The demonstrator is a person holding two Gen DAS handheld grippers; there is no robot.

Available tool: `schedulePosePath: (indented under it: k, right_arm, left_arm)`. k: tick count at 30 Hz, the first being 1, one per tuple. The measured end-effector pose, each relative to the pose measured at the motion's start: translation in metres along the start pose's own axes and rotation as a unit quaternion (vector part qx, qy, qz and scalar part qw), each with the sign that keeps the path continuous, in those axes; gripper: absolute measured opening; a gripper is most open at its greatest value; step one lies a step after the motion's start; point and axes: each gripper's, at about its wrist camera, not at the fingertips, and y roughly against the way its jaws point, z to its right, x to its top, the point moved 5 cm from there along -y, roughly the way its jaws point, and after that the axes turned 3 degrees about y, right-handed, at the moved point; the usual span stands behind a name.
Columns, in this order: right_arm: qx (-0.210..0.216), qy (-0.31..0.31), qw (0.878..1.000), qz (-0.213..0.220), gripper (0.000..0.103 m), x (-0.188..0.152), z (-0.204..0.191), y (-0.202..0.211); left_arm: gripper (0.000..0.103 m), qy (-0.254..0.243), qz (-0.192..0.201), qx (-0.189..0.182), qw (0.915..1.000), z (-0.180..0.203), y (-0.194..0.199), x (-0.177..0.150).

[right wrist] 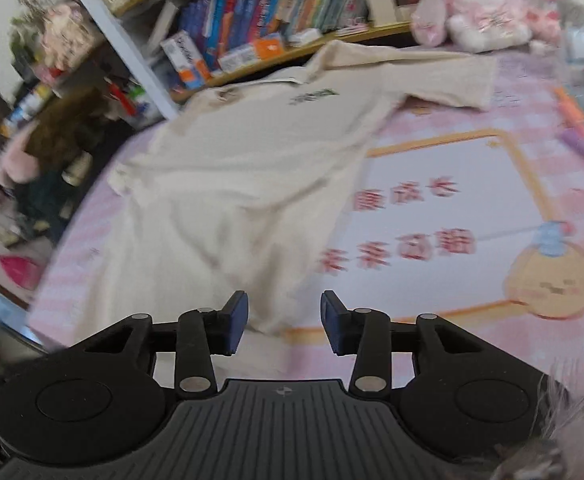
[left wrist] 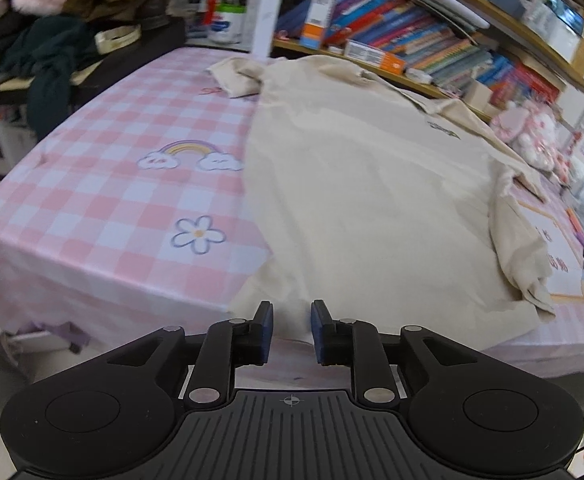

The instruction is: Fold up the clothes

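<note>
Cream polo shirt (left wrist: 356, 184) lies spread face-up on pink checked tablecloth (left wrist: 104, 152), hem near us. Left gripper (left wrist: 292, 330) narrowly parted, empty, at hem. Right gripper (right wrist: 284, 322) wider apart, empty, at hem corner.

Risks we see:
- bunched sleeve (left wrist: 520, 248) folds crooked
- hem slips off table edge

Containers: none among task things.

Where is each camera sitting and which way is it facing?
Left wrist: on the left hand-held gripper, looking down over its open fingers, along the cream shirt from its hem, on the pink checked cloth.
Right wrist: on the right hand-held gripper, fingers open, facing the shirt's right side and the bookshelf.
Shared: shirt, cloth, bookshelf.
</note>
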Motion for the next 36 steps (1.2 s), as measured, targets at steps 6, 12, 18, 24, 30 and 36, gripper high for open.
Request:
schedulePosePath:
  k: [6, 12, 18, 24, 30, 36]
  right_arm:
    - [-0.001, 0.048, 0.997, -0.057, 0.037, 0.004, -0.031, -0.057]
    - [0.009, 0.040, 0.998, -0.054, 0.012, 0.006, -0.028, -0.029]
    - [-0.156, -0.029, 0.987, -0.015, 0.012, 0.003, 0.064, 0.039]
    - [-0.199, -0.098, 0.973, -0.066, 0.012, -0.034, 0.110, 0.030]
    - [-0.249, -0.019, 0.966, -0.070, 0.012, -0.051, 0.094, 0.029]
    - [-0.255, 0.022, 0.963, -0.080, 0.012, -0.054, 0.085, 0.024]
  left_arm:
    - [0.025, 0.013, 0.000, 0.005, 0.9999, -0.003, 0.004, -0.004]
    - [0.045, 0.031, 0.004, 0.006, 0.9995, -0.012, 0.006, -0.004]
    - [0.042, 0.052, -0.003, 0.007, 0.9986, -0.019, -0.008, 0.002]
    - [0.040, 0.007, 0.009, 0.023, 0.9997, -0.010, -0.007, 0.011]
    - [0.040, -0.026, -0.008, 0.040, 0.9988, -0.010, -0.016, 0.013]
    - [0.029, -0.076, -0.023, 0.050, 0.9956, 0.004, -0.023, 0.000]
